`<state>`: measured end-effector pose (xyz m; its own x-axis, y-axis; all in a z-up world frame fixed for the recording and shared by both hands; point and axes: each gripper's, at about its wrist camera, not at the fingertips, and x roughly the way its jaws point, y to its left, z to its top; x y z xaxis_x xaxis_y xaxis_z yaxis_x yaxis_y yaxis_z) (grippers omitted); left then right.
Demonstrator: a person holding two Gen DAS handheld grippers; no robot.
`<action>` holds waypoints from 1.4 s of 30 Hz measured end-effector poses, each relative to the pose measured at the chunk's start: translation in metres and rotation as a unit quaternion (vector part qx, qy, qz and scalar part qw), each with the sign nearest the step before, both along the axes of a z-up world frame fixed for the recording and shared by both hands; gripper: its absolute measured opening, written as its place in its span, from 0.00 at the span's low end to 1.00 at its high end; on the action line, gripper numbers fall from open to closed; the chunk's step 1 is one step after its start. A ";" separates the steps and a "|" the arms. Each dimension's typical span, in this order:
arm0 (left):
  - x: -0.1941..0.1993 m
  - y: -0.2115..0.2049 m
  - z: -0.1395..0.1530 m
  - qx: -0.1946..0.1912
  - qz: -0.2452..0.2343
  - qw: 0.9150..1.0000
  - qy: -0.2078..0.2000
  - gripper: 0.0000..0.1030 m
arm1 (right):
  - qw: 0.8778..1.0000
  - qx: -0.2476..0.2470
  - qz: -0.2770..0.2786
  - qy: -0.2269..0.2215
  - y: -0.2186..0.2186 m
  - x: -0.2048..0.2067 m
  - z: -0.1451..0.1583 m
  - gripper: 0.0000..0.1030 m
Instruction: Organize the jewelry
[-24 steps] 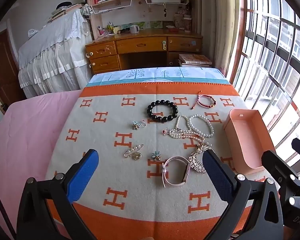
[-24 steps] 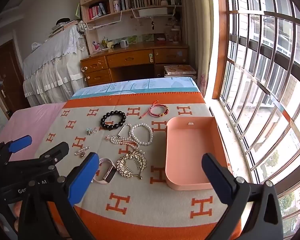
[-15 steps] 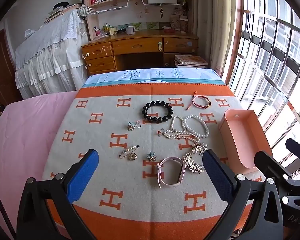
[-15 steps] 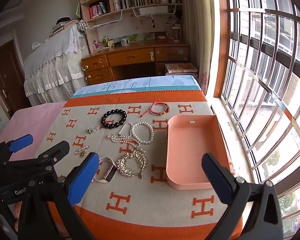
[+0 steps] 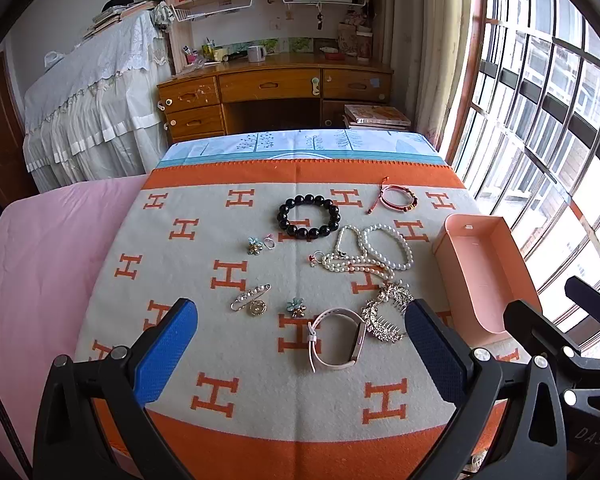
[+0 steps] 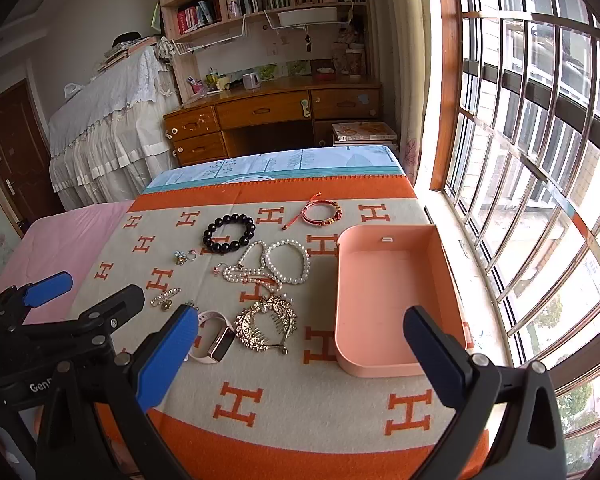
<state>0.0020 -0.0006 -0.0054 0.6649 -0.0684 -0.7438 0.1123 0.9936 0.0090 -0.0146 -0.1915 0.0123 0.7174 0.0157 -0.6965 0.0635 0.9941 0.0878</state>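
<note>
Jewelry lies on an orange and grey blanket [image 5: 236,360]: a black bead bracelet [image 5: 309,216], a red cord bracelet [image 5: 397,198], pearl strands [image 5: 374,250], a gold hair comb [image 5: 386,312], a pink watch [image 5: 338,338], a pearl brooch [image 5: 252,298] and small flower pieces [image 5: 296,307]. An empty pink tray [image 6: 392,300] sits at the right edge. My left gripper [image 5: 300,354] is open and empty, above the blanket near the watch. My right gripper [image 6: 300,354] is open and empty, between the comb and the tray.
The blanket covers a bed with a pink sheet [image 5: 40,260] on the left. A barred window [image 6: 540,160] runs along the right. A wooden desk [image 5: 276,88] and bookshelves stand behind the bed.
Both grippers have drawn back and risen a little, so the jewelry sits farther off in view. Nothing on the blanket has moved.
</note>
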 end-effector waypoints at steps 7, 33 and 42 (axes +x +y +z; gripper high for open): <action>0.000 0.000 0.002 0.001 0.001 1.000 -0.001 0.99 | 1.000 0.002 0.000 0.002 -0.001 0.000 0.002 1.00; -0.001 0.002 -0.002 0.010 0.000 1.000 0.006 0.99 | 1.000 0.002 0.007 0.005 0.013 -0.005 -0.008 1.00; -0.001 0.003 -0.003 0.011 0.001 1.000 0.008 0.99 | 1.000 0.005 0.009 0.009 0.017 -0.005 -0.011 1.00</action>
<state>0.0011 0.0026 -0.0083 0.6533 -0.0508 -0.7554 0.1104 0.9935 0.0287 -0.0200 -0.1742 0.0009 0.7038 0.0364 -0.7095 0.0464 0.9942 0.0971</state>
